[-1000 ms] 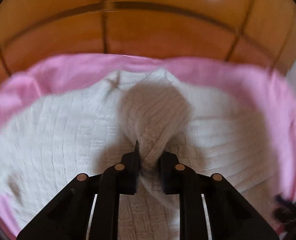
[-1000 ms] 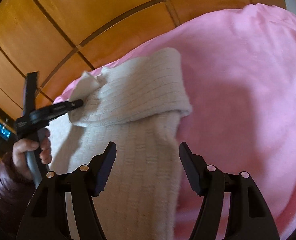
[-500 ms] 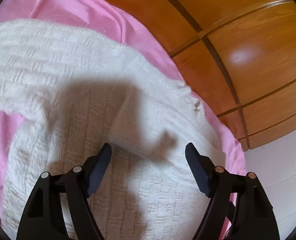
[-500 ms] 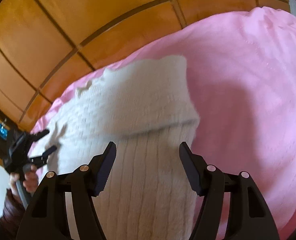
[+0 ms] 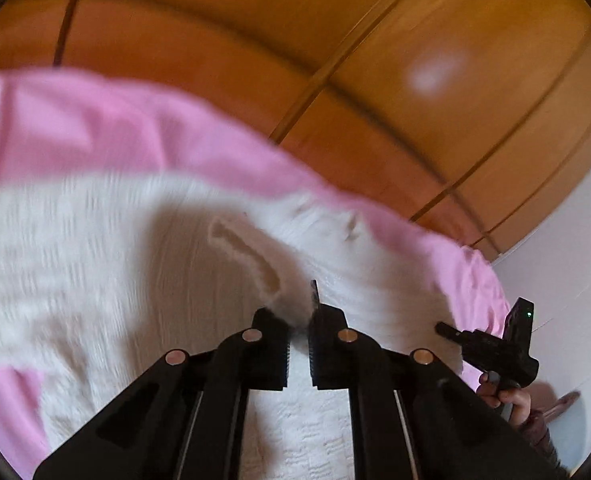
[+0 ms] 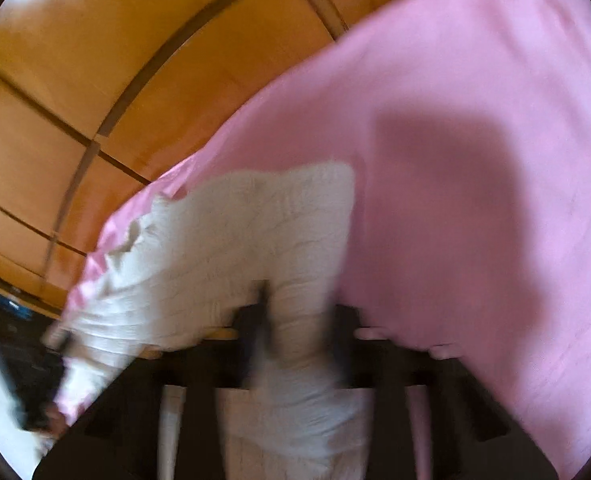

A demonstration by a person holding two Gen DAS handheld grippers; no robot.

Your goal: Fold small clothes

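Orange wooden panelling (image 5: 435,92) with dark grooves fills the background, and a pink sheet (image 5: 107,136) covers the surface below it; what lies under the sheet does not show. On the sheet lies the cream knitted garment (image 5: 75,264), spread wide in the left wrist view and blurred by motion.

Half a second ago the left tool (image 5: 299,322) stood wide apart over the knit with nothing between its fingers. Now it is clenched, and a raised fold of the garment's edge is pinched between the fingertips, lifted off the layer beneath.

The right tool (image 6: 295,340) was also spread wide half a second ago, hovering above the folded sleeve-like end. Now its jaws are closing, with a bunched strip of the cream garment (image 6: 231,248) running up between them; heavy blur hides whether the pads already press the cloth. In the left wrist view the right tool (image 5: 447,330) shows at the garment's right edge, held by a hand (image 5: 503,394) in a dark sleeve, and there its tip looks narrow.

The sheet has a large shadow (image 6: 455,200) across it in the right wrist view.
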